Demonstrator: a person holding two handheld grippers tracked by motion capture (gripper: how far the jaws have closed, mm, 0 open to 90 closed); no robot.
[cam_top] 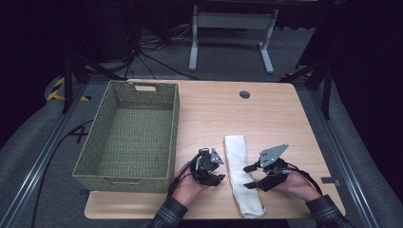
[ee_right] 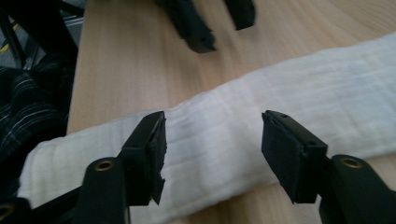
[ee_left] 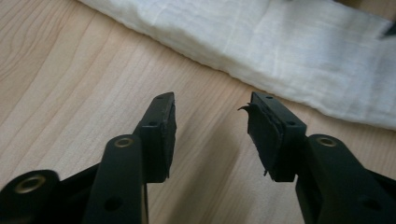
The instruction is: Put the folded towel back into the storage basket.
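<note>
high view / progress: white cloth [cam_top: 243,175] lies folded into a long narrow strip at lower centre of the frame, flat on the wooden table [cam_top: 266,114]. Folding looks done or close to it; judging by the layout, what is left is probably another fold or moving it into the basket.
high view / basket: green woven basket [cam_top: 130,137] at left of frame, nothing in it, well apart from the cloth strip.
high view / left gripper: left gripper [cam_top: 216,171] sits lower centre, just left of the strip, jaws pointing right toward it, not touching it. Hand and plaid sleeve enter from the bottom edge.
high view / right gripper: right gripper [cam_top: 250,176] sits lower right, tips over the right edge of the strip, grey plate tilted up on top. Hand cupped around the body, sleeve from bottom right.
left gripper view / jaws: parted to a middling gap, nothing between them, bare wood under and between the pads. Cloth [ee_left: 261,46] runs across the upper part of the frame, just beyond the tips.
left gripper view / pose: gripper angled down, low over the table.
right gripper view / jaws: parted fairly wide, hanging over the cloth [ee_right: 261,107], pads not pressing on it, no fabric pinched.
right gripper view / other: left gripper's tips [ee_right: 219,23] at top centre, blurred, on the far side of the strip.
right gripper view / pose: tilted down across the strip's middle.
</note>
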